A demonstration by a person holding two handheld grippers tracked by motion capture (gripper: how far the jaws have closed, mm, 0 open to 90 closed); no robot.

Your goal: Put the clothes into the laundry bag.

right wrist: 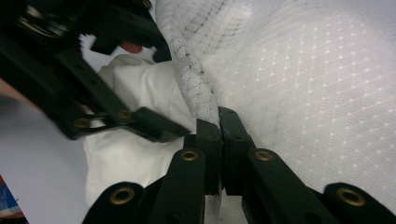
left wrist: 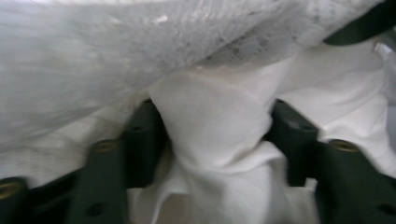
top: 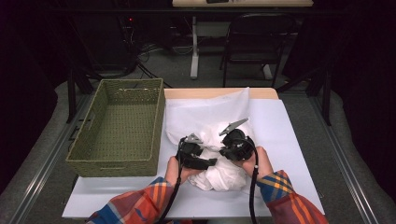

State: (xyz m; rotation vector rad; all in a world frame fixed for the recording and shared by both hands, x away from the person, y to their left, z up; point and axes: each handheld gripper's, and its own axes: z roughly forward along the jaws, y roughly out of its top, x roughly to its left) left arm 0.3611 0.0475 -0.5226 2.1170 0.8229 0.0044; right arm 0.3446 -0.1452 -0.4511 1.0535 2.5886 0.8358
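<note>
A white cloth (top: 210,114) lies crumpled on the table, part plain and part dotted mesh (right wrist: 308,70). My left gripper (top: 209,163) reaches into the bundled plain part near the front. In the left gripper view its jaws (left wrist: 217,135) stand fairly wide, with a thick bunch of plain cloth (left wrist: 210,186) squeezed between them and touching both. My right gripper (top: 224,150) sits just right of it. Its jaws (right wrist: 219,123) are shut on a twisted lace edge (right wrist: 194,70) of the mesh. The left gripper's body (right wrist: 70,70) shows close by at the upper left of the right gripper view.
A green woven basket (top: 116,165) stands on the left of the table, beside the cloth, with nothing visible inside. White table surface (top: 289,140) extends right of the cloth. A chair (top: 257,42) and a table leg stand beyond the far edge.
</note>
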